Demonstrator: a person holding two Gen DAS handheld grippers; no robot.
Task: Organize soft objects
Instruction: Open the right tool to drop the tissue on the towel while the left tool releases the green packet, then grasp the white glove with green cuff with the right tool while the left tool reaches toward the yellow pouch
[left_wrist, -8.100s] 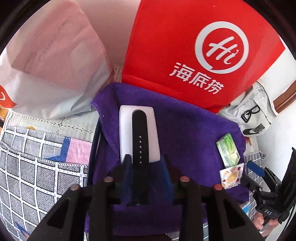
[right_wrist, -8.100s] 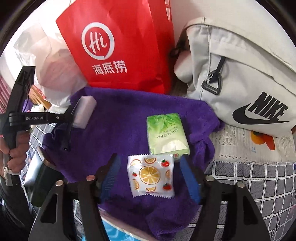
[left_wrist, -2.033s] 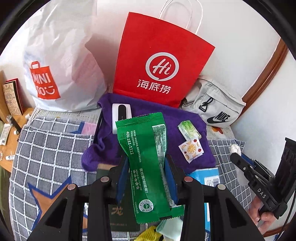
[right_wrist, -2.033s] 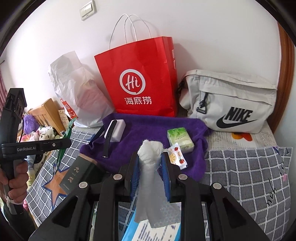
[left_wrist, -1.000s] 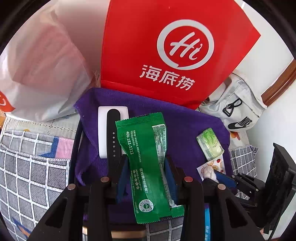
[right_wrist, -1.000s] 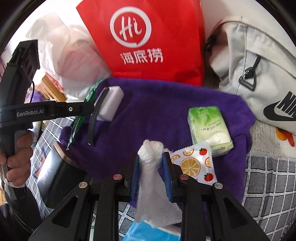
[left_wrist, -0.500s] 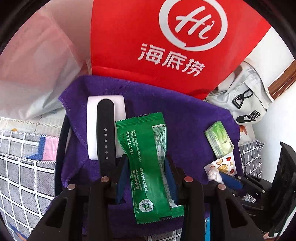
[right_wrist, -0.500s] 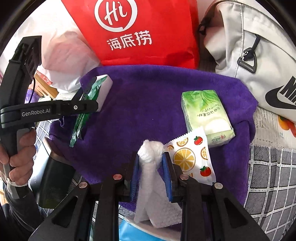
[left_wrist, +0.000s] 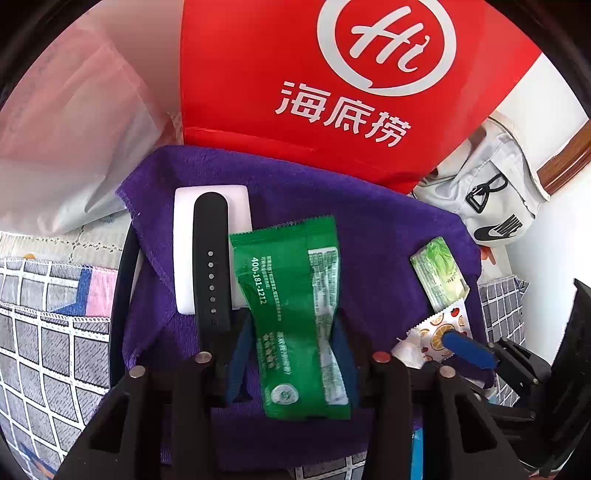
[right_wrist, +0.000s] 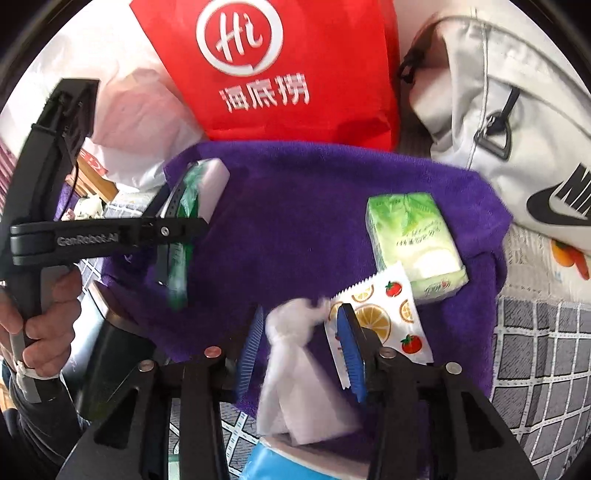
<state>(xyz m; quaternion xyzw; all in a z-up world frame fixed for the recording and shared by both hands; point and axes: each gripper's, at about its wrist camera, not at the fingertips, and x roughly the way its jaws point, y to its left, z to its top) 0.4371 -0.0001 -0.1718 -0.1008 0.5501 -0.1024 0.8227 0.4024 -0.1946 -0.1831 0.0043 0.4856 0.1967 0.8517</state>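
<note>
I'm facing a red bag (left_wrist: 258, 74) that is standing against the wall. A white plastic bag (left_wrist: 74, 129) is slumping to its left, touching it. A grey Nike bag (right_wrist: 517, 110) is leaning at its right. In front of the red bag, nearer me, a checked sheet (left_wrist: 44, 350) is lying spread out, and a black box (right_wrist: 107, 354) is sitting low on my left.

Black claw (right_wrist: 301, 350) with blue ribbed pads (right_wrist: 352, 354), silver screws, "GenRobot.AI" lettering.

You are viewing a purple towel (left_wrist: 369, 229), green wrapper (left_wrist: 291, 314), red bag (left_wrist: 332, 74) upper centre, and orange-and-tomato-patterned sachet (right_wrist: 388, 317).
</note>
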